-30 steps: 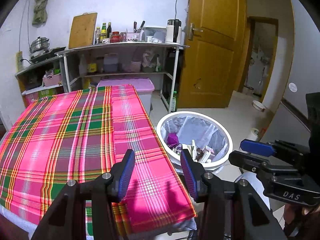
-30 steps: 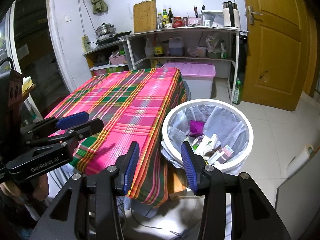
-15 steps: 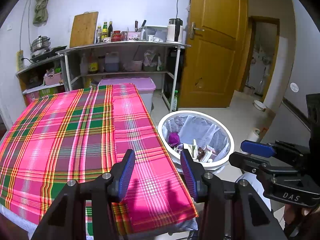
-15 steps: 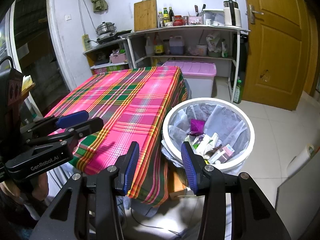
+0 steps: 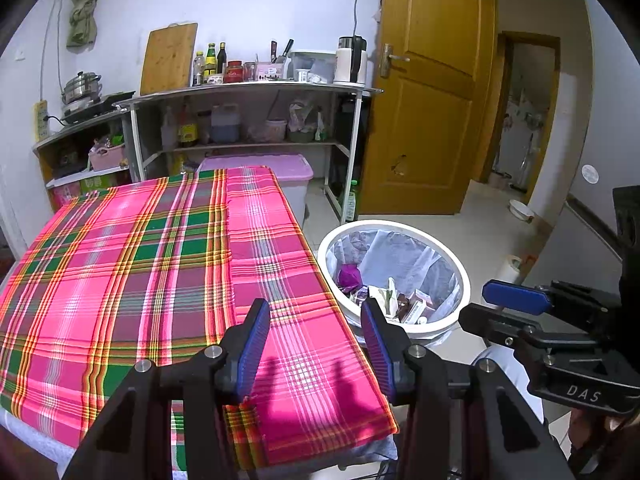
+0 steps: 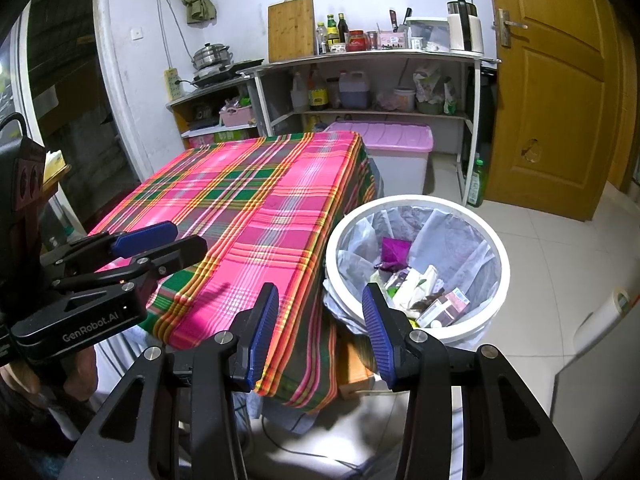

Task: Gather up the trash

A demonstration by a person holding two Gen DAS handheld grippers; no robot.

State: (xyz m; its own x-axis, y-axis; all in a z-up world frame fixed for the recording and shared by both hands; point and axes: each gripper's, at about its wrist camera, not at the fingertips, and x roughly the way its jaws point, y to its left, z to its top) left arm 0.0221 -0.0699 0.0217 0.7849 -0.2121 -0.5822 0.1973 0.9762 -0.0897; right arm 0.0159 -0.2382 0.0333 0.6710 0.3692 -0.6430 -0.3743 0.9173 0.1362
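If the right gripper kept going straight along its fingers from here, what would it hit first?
Probably the tablecloth edge hanging beside the bin; the right gripper, open and empty, points between them, so depth is hard to judge.

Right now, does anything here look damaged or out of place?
Yes: the wooden door has a small broken hole in its lower panel. The trash sits inside the white bin, and none is seen on the plaid tablecloth.
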